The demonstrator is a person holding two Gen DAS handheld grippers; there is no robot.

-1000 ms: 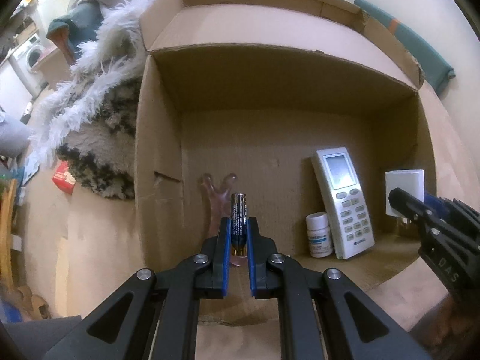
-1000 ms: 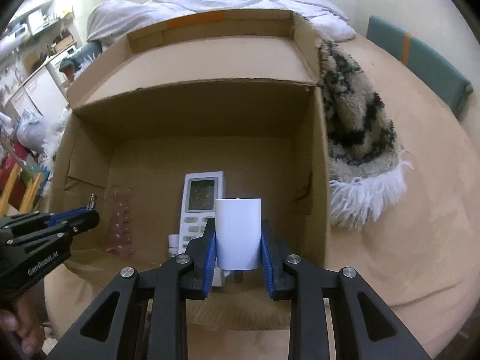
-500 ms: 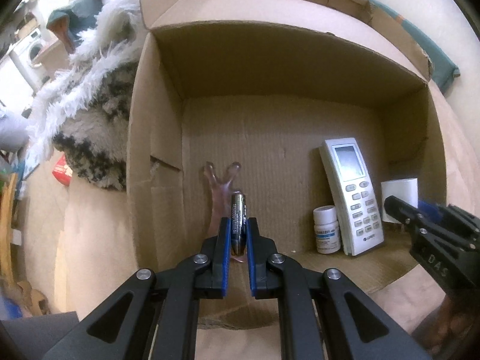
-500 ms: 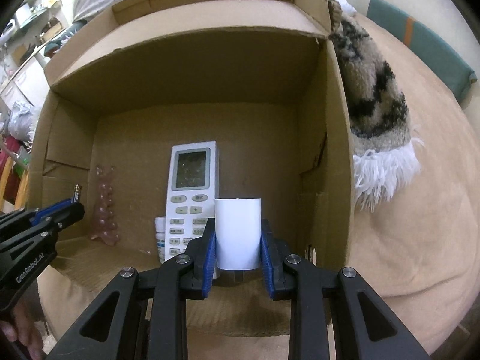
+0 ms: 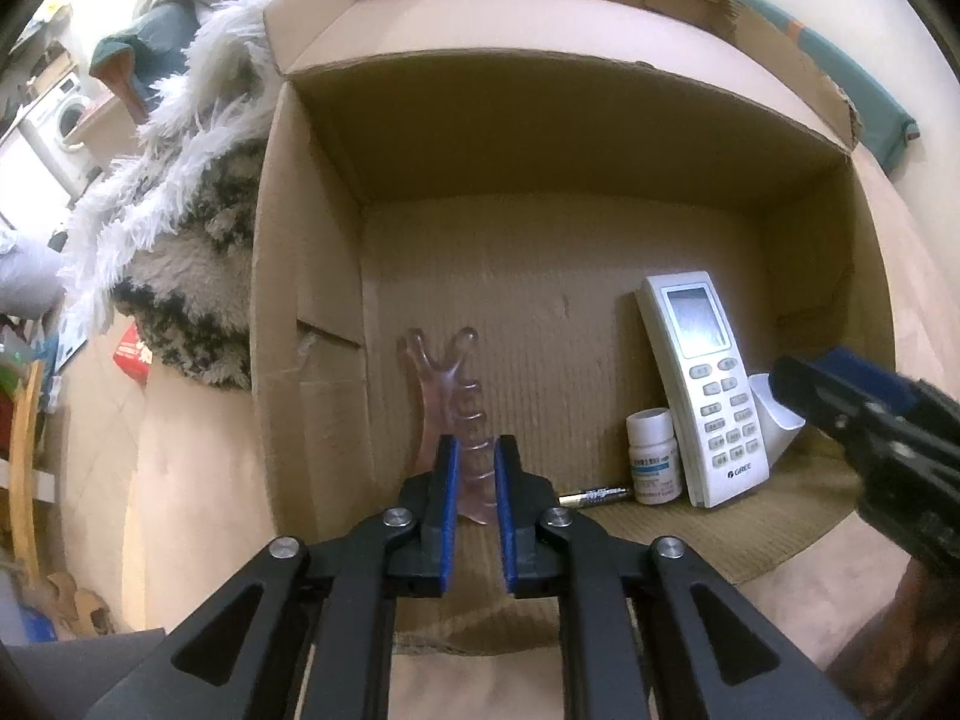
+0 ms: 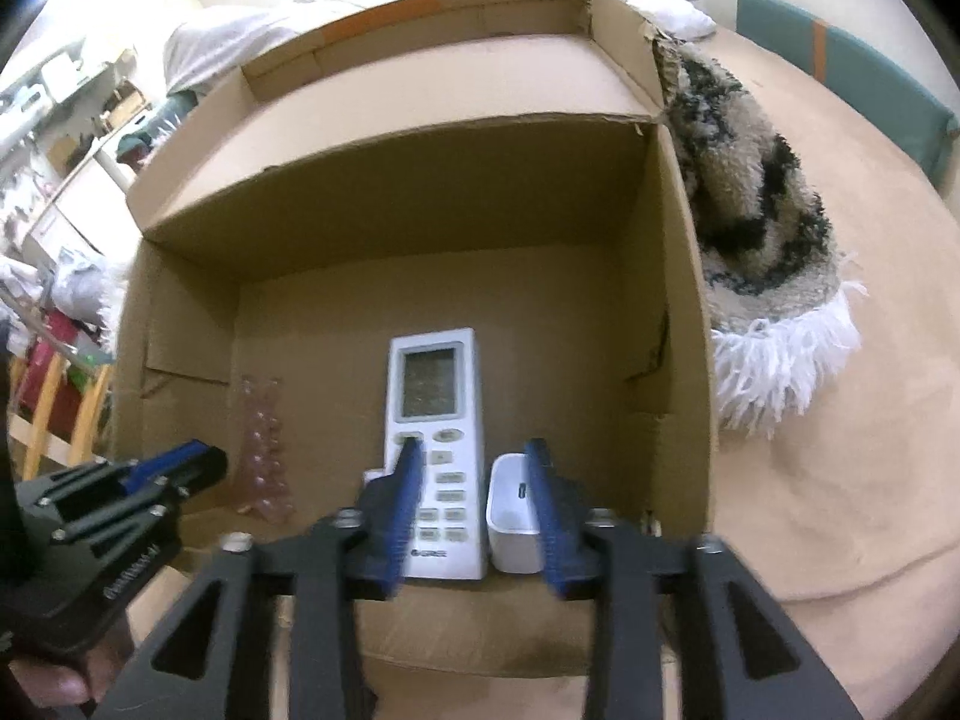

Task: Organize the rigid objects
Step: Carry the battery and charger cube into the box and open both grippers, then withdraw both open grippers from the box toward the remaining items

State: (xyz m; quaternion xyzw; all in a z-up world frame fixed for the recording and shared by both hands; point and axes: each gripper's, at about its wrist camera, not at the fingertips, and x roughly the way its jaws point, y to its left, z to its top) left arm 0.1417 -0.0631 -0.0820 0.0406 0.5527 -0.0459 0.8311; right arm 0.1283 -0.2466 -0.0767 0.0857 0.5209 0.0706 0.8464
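Two grippers point down into the open cardboard box [image 5: 312,300], which lies on its side on a tan cover.

Your left gripper [image 5: 477,480] grips nothing: its jaws stand a narrow gap apart, and through that gap you see only the lower end of a pink plastic piece [image 5: 447,384] that leans upright against the back wall. The battery [image 5: 594,495] lies flat on the box floor just right of your left fingers, with its far end next to a small white bottle [image 5: 653,456].

The remote [image 5: 702,384] leans on the back wall right of the bottle, touching or nearly touching it.

Your right gripper [image 6: 474,480] is letting go. Its jaws are opening, and the white charger [image 6: 510,516] stands on the floor between them, close to the right finger, with neither pad pressing on it. The charger sits just right of the remote's foot.

In the right view your left finger covers some of the remote's buttons and most of the bottle. In the left view your right gripper reaches in from the right edge and hides part of the charger.

Outside the box, a shaggy black-and-white throw [image 5: 180,228] lies against its wall at the left of the left view. A red packet [image 5: 132,351] lies below the throw. A teal cushion [image 6: 840,78] sits at the upper right of the right view.
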